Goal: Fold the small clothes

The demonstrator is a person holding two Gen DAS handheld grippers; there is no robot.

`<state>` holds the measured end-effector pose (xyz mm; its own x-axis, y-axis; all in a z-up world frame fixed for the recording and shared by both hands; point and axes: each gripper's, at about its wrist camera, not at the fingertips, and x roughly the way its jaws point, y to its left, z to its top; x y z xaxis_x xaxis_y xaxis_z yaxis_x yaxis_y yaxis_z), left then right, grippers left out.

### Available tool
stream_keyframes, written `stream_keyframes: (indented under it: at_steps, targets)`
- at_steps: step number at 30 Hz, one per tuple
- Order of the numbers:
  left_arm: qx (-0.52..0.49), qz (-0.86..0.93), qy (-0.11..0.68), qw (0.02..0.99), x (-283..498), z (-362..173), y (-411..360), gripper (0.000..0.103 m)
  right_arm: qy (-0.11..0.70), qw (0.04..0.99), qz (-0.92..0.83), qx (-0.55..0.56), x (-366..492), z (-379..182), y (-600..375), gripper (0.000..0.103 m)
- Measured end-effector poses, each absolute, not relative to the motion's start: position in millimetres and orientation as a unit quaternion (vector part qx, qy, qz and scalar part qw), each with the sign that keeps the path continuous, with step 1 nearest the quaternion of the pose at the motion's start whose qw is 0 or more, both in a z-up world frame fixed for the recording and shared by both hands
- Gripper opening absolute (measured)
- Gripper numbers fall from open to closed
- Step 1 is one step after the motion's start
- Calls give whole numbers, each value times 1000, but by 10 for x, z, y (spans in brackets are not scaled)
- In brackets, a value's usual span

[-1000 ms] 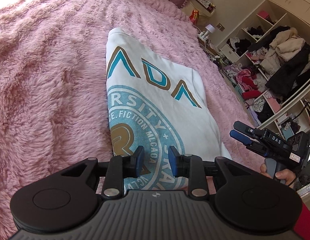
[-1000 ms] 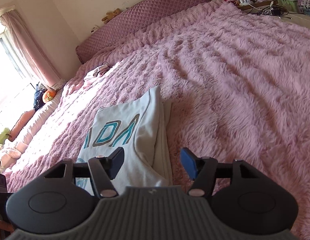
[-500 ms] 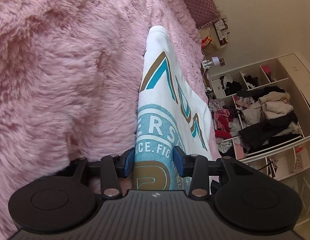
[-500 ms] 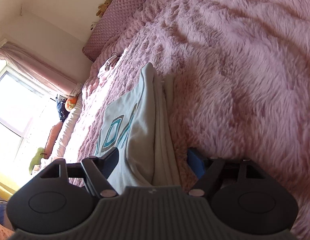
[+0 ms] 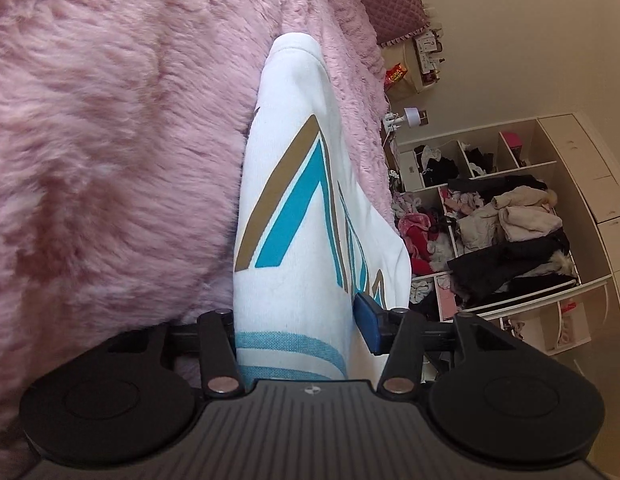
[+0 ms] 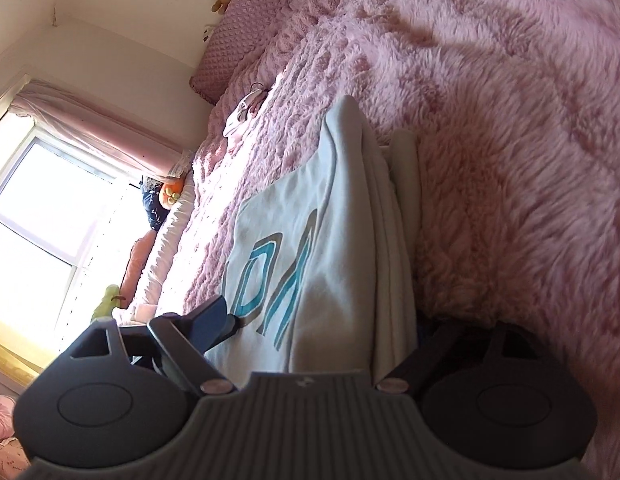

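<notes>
A folded white sweatshirt (image 5: 297, 216) with teal and brown lettering lies on the fuzzy pink blanket (image 5: 109, 160). My left gripper (image 5: 297, 320) is open, its jaws straddling the near left edge of the shirt; the left finger is hidden under the cloth and fur. In the right wrist view the same sweatshirt (image 6: 330, 240) shows its stacked folded layers. My right gripper (image 6: 326, 324) is open around its near right edge, one finger (image 6: 209, 320) above the print, the other hidden beneath by the blanket (image 6: 510, 140).
Open white shelves (image 5: 510, 240) stuffed with clothes stand beyond the bed. A nightstand with a lamp (image 5: 410, 114) sits by the quilted pink headboard (image 6: 245, 28). A small pink garment (image 6: 245, 108) lies farther up the bed. A bright window (image 6: 49, 220) is at the left.
Both grippers have dropped low and slid forward onto the sweatshirt's near edges, so the cloth now sits between each pair of open jaws. The left jaws have opened wider.
</notes>
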<state>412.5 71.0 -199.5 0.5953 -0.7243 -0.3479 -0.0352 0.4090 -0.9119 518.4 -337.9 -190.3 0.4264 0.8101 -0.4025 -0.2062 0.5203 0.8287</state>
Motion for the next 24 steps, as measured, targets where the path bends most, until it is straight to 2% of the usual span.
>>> stream_keyframes:
  at_steps: [2,3,4,6,11,16,19,24]
  targets:
    - [-482,-224,390,752,4102,-1955,681,47,423,777,315,343,5151,-1877,-3369,65]
    - [-477,-218,393,755,4091,-1927,668,41,431,785,304,326,5142,-1866,-3354,49]
    - [-469,-212,399,759,4076,-1889,653,40,439,790,292,313,5136,-1856,-3355,39]
    - [-446,-204,406,771,4068,-1776,609,36,448,788,278,318,5145,-1818,-3369,33]
    - [-399,-205,411,794,4037,-1422,488,30,448,804,268,286,5100,-1515,-3252,32]
    - [-374,-209,401,810,3854,-1078,442,30,429,814,277,279,4923,-1163,-3131,31]
    - [-369,-208,388,818,3627,-857,581,30,421,819,292,258,4750,-918,-2993,28]
    - [-356,-196,370,835,3176,-448,888,30,410,812,332,249,4365,-541,-2698,28]
